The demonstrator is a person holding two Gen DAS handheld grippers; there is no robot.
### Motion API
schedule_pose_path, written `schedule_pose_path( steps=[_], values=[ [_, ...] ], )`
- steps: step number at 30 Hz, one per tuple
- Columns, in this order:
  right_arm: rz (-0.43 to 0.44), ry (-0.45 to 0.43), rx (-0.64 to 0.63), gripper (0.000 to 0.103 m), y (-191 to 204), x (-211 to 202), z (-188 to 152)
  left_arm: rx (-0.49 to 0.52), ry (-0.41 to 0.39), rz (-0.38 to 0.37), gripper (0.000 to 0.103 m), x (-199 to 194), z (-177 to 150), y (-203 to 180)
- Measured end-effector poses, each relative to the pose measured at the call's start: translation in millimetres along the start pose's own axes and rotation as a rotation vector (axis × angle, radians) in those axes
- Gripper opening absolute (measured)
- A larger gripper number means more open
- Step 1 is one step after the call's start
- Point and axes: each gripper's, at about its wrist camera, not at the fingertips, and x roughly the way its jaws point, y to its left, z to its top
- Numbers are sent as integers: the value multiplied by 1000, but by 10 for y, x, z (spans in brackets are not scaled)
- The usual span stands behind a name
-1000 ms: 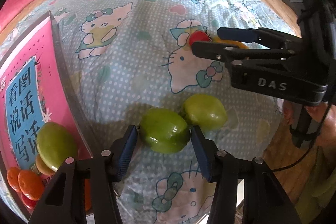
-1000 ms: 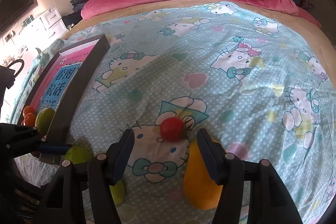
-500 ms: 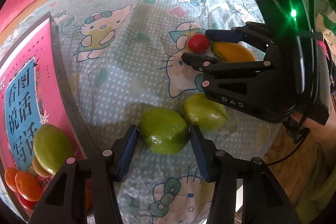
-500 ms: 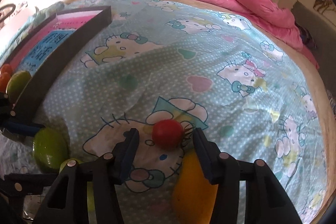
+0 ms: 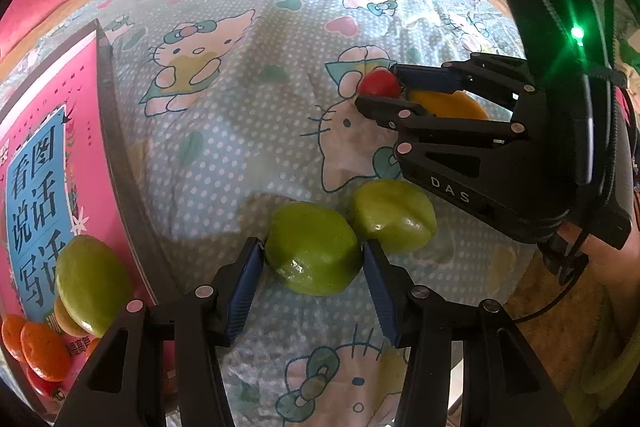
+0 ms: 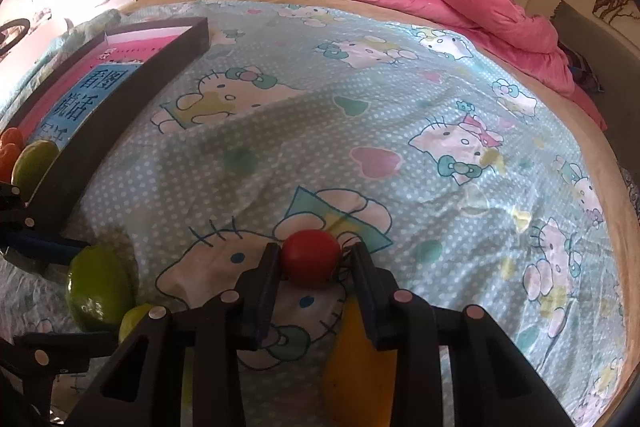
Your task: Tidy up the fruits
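- The left gripper points down at the bedsheet; a green fruit sits between its blue pads, both of which touch its sides, so the jaws are closed on it; the fruit rests on the sheet.
- A second green fruit lies just beside the first, touching it, outside the left jaws and under the body of the right gripper.
- The right gripper has a small red fruit between its fingertips; its jaws are closing and the pads meet the fruit on both sides; the fruit sits on a cartoon cat print.
- An orange-yellow fruit lies on the sheet beneath the right finger, just beside the red one.
- A dark-rimmed tray with a pink printed sheet inside stands to the left; in its near corner rest another green fruit and several small orange fruits, well apart from both grippers.
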Motion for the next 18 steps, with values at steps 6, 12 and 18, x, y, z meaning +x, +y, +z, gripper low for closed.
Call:
schedule_pose_path(
  steps=[6,12,18],
  values=[
    [85,-25,98,36,-122,-84,-34,-7,-11,3,53,-8,-46,-10],
    [123,-30,159,36,-210,-107,-38,-12,-17,4,53,-20,-84,-12],
    [130,-30,150,36,-189,-112,-39,-17,-27,10,53,-45,-116,-4]
  ],
)
